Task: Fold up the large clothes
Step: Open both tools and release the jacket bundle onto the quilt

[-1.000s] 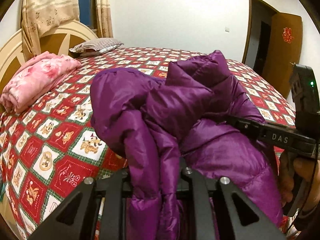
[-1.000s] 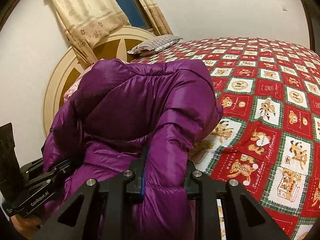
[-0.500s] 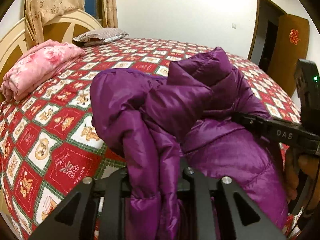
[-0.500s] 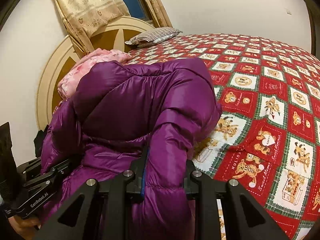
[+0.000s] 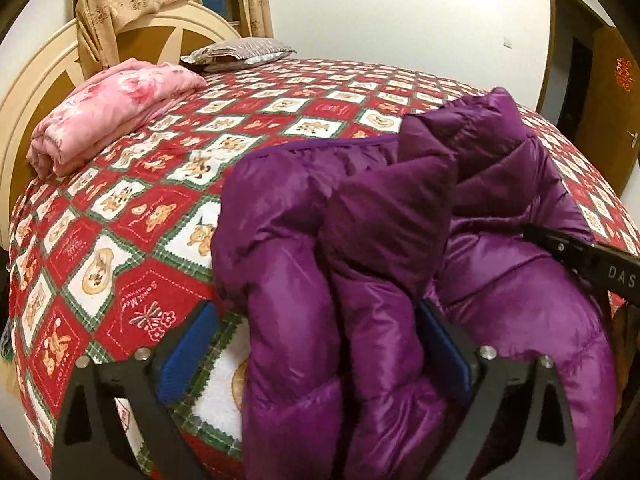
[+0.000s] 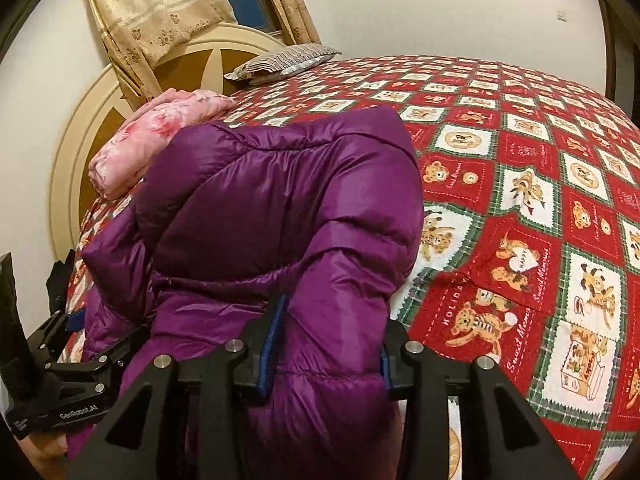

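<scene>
Since the earlier frames the left claw (image 5: 316, 344) has spread its blue pads wide and both claws have sunk toward the bed (image 5: 132, 240), so the purple down jacket (image 5: 360, 240) now lies lower on the red, white and green bear-print quilt (image 6: 520, 208). From the left wrist view, the left claw's jaws are opening: the left pad (image 5: 188, 352) stands clear of the fabric over the quilt, while the right pad sits against a hanging fold, so the jacket is between the jaws but no longer pinched. From the right wrist view, the right claw (image 6: 326, 344) has its jaws opening as well, yet the puffy jacket (image 6: 280, 220) fills the gap and bulges against both blue pads, so it is grasped there. The jacket is bunched in a mound at the near edge of the bed, between the two claws. A folded pink floral blanket (image 5: 108, 116) lies near the cream and wood headboard (image 6: 80, 152), well apart from the jacket. A striped pillow (image 6: 284, 62) rests at the head of the bed, below beige curtains (image 6: 160, 12).
</scene>
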The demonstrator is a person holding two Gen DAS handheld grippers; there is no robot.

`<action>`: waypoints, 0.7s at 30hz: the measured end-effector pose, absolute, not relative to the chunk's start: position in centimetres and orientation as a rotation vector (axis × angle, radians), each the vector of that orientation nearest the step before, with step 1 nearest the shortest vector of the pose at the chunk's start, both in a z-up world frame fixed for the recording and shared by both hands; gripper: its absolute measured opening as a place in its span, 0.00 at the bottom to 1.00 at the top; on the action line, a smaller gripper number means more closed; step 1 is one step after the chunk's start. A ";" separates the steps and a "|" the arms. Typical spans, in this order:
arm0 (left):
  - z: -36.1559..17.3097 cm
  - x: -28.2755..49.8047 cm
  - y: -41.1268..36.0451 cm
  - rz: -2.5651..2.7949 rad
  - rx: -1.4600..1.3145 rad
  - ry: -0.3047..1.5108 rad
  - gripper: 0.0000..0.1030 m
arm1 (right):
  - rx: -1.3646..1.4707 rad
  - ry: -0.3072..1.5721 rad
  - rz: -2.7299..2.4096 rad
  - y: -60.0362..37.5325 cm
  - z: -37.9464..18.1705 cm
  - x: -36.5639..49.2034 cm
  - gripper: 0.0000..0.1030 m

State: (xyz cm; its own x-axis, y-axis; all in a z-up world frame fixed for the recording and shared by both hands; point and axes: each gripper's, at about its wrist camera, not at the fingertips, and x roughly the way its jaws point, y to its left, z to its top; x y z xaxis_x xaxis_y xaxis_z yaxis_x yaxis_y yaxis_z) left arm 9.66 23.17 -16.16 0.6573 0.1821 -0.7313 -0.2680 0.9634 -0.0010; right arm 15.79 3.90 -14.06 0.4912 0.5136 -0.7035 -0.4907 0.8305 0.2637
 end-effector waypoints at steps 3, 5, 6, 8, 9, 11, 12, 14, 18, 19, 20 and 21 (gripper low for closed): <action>-16.4 9.8 23.4 0.256 -0.130 0.819 1.00 | 0.020 0.863 0.599 4.1 -14.2 15.7 0.40; -16.5 9.8 23.3 0.256 -0.132 0.819 1.00 | 0.016 0.861 0.595 4.1 -14.4 15.7 0.41; -16.5 9.9 23.3 0.255 -0.132 0.819 1.00 | 0.014 0.861 0.592 4.2 -14.5 15.7 0.42; -16.6 10.0 23.3 0.254 -0.132 0.821 1.00 | 0.011 0.863 0.589 4.2 -14.6 15.7 0.43; -16.6 10.0 23.3 0.253 -0.134 0.822 1.00 | 0.009 0.864 0.587 4.2 -14.7 15.8 0.43; -16.7 10.1 23.3 0.253 -0.140 0.823 1.00 | -0.001 0.865 0.582 4.4 -14.7 15.8 0.44; -16.7 10.1 23.3 0.253 -0.142 0.823 1.00 | -0.006 0.864 0.580 4.4 -14.7 15.8 0.45; -16.8 10.1 23.3 0.254 -0.144 0.820 1.00 | -0.014 0.863 0.575 4.5 -14.8 15.7 0.45; -16.8 10.1 23.3 0.258 -0.146 0.816 1.00 | -0.031 0.857 0.563 4.7 -14.8 15.6 0.45; -16.8 10.1 23.3 0.261 -0.144 0.813 1.00 | -0.037 0.855 0.559 4.9 -14.7 15.5 0.45; -16.9 10.0 23.3 0.264 -0.142 0.810 1.00 | -0.041 0.853 0.555 5.0 -14.7 15.4 0.45; -16.8 10.0 23.2 0.267 -0.140 0.808 1.00 | -0.046 0.851 0.551 5.1 -14.7 15.3 0.45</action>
State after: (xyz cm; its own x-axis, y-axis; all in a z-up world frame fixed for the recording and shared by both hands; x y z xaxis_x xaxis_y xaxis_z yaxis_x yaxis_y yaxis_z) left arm 9.97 23.22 -16.84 0.6597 0.1817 -0.7293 -0.2881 0.9573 -0.0221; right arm 15.35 5.11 -14.67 0.5289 0.4432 -0.7238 -0.4793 0.8598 0.1763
